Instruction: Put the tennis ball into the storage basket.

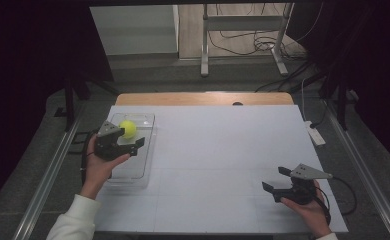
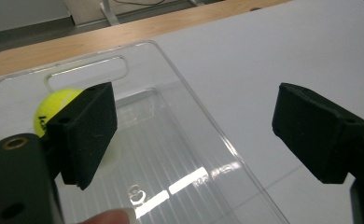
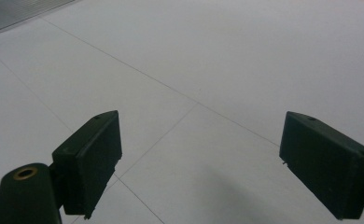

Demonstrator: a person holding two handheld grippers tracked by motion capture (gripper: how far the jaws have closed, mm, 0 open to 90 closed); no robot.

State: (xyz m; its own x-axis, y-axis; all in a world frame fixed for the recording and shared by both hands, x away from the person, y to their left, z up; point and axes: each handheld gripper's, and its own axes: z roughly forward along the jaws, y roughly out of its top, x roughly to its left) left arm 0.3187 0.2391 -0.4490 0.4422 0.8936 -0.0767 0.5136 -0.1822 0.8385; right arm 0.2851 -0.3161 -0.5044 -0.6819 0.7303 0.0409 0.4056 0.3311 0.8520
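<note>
Yellow-green tennis ball (image 1: 128, 129) already sits in the clear plastic tray (image 1: 145, 167) at the white counter's (image 1: 223, 155) left edge, left tool (image 1: 127, 145) jaws apart and empty just above it, right tool (image 1: 276, 180) apart, idle; drop-off looks done.

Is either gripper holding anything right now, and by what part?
Nothing. The left gripper is open over the clear tray, the tennis ball lying free; the right gripper is open.

Dark curtains (image 1: 28, 75) flank a grey floor (image 1: 148, 75) behind the metal stand (image 1: 243, 30).
</note>
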